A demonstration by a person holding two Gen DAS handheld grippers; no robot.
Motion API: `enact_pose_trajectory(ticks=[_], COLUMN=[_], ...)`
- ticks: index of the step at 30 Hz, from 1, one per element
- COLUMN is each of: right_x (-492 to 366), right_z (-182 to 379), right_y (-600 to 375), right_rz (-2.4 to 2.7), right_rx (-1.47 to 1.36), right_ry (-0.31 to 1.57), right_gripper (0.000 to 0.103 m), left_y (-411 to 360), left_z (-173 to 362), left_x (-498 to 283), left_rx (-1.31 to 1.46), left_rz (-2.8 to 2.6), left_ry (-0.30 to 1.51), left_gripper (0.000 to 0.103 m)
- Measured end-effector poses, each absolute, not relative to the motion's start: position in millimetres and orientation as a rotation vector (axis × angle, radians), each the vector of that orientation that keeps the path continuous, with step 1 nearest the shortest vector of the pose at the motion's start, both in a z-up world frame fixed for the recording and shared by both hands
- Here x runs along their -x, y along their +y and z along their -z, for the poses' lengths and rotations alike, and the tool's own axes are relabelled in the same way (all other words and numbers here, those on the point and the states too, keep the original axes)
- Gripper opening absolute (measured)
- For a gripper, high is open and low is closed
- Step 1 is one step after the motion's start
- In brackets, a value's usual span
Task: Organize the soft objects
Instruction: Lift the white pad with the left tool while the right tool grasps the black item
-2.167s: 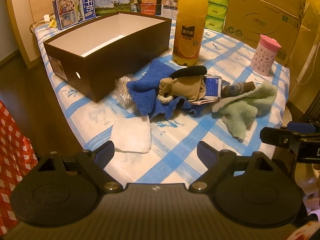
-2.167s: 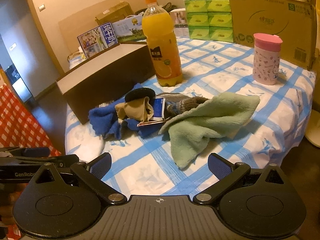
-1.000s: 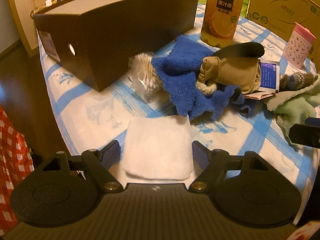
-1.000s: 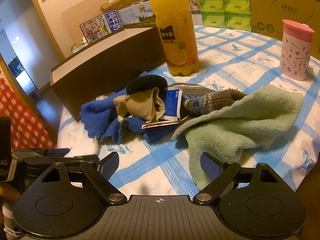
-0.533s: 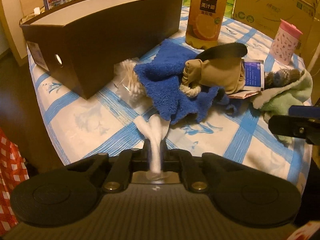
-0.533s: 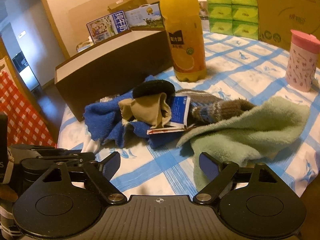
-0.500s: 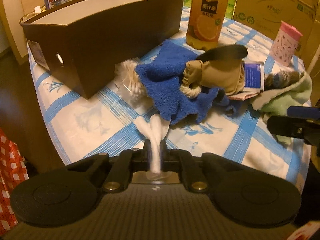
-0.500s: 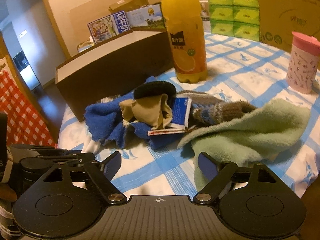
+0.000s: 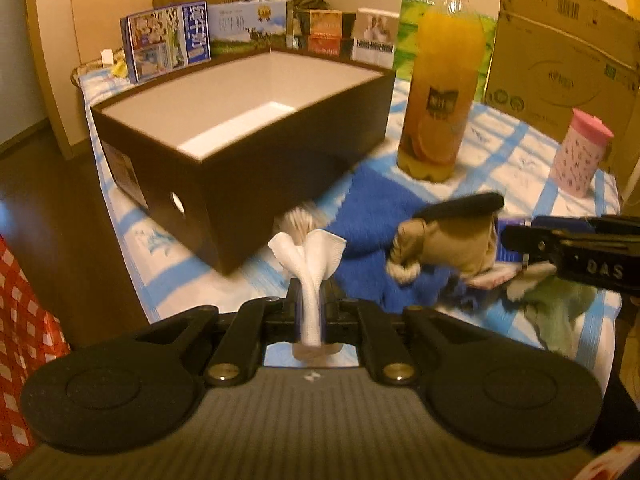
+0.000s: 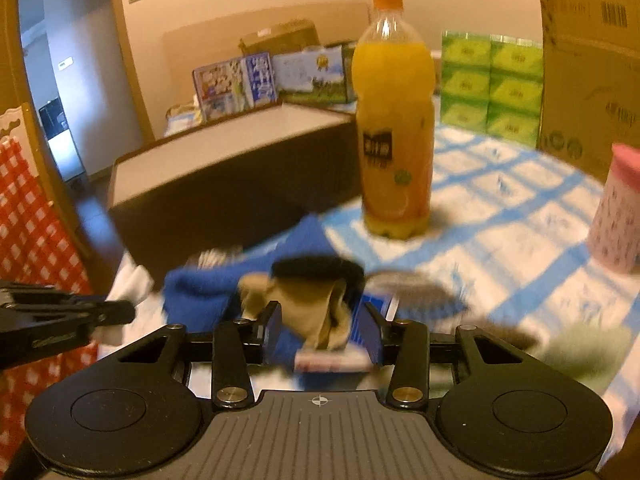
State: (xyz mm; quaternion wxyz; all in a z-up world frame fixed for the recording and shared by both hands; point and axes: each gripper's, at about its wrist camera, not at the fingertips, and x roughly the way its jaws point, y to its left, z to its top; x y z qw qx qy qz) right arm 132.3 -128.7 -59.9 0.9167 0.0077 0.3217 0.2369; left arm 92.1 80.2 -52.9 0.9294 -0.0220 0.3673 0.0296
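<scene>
Your left gripper was clamped on the white cloth, which stood pinched and folded between its jaws, raised just in front of the brown box; your right gripper had its fingers part-closed around the tan cloth on top of the pile, though with the blur you could not tell if they had bitten yet. The box showed only its white inside, so by my reading nothing had been put away; the white cloth was the first on its way. To the right of the box there lay the blue towel, the tan cloth under a black pad, and further right the green towel; all that was left to do. The juice bottle stood just right of the box, the pink cup beyond it; neither is soft.
</scene>
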Motion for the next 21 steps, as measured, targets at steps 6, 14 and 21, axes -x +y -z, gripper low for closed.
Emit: enact_pose_trajectory(ticks=[6,14,21], right_x=[-154.4,-179.0,-195.4], right_z=[49.8,58.4,78.5], right_y=[-121.0,-113.2,-109.3], right_rz=[-0.48,-0.489,-0.5], right_rx=[-0.023,-0.047,-0.057], right_ry=[0.628,0.669,0.713], right_gripper=[0.045,0.067,0.066], left_y=[81.6,82.6,83.8], left_z=[47.3,54.8,61.8], left_x=[-102.3,-108.4,-114.5], left_rx=[0.046,0.063,0.075], left_rz=[-0.057,-0.05,-0.051], left_ry=[0.735,0.755,0.779], left_gripper=[0.007,0.007,0.007])
